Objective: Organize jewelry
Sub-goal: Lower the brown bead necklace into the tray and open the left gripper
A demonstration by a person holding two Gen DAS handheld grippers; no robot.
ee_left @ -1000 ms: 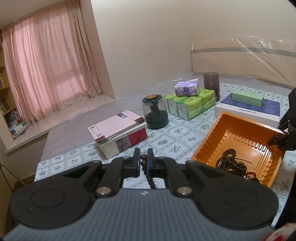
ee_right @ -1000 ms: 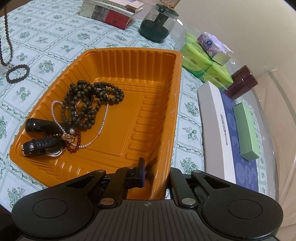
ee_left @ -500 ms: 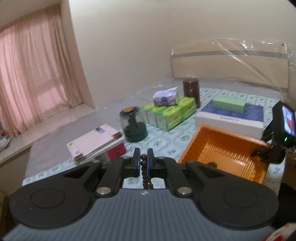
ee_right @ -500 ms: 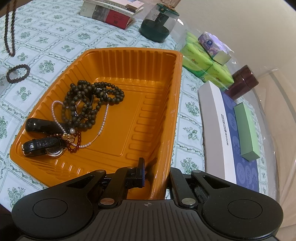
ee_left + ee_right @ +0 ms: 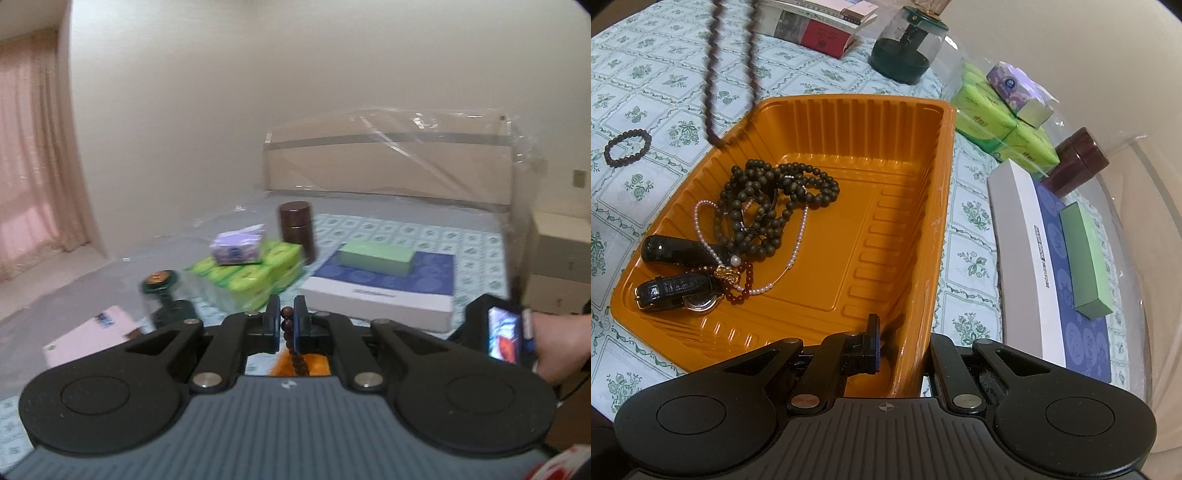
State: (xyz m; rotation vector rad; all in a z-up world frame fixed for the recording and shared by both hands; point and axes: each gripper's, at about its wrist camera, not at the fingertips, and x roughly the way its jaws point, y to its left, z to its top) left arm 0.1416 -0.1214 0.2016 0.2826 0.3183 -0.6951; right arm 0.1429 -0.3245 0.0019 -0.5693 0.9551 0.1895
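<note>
beads (image 5: pixel 287 322) swung over tray (image 5: pixel 925 206), seemingly clamped in left claw (image 5: pixel 287 325).

Home bedroom, plastic-wrapped headboard (image 5: pixel 388 155) at center, pink curtain (image 5: pixel 33 147) at left, patterned bed sheet (image 5: pixel 657 77), books (image 5: pixel 816 26), tissue packs (image 5: pixel 1001 125).

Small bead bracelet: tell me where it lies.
In the right wrist view, the small bead bracelet lies on the floral cloth, left of the orange tray, outside it.
</note>
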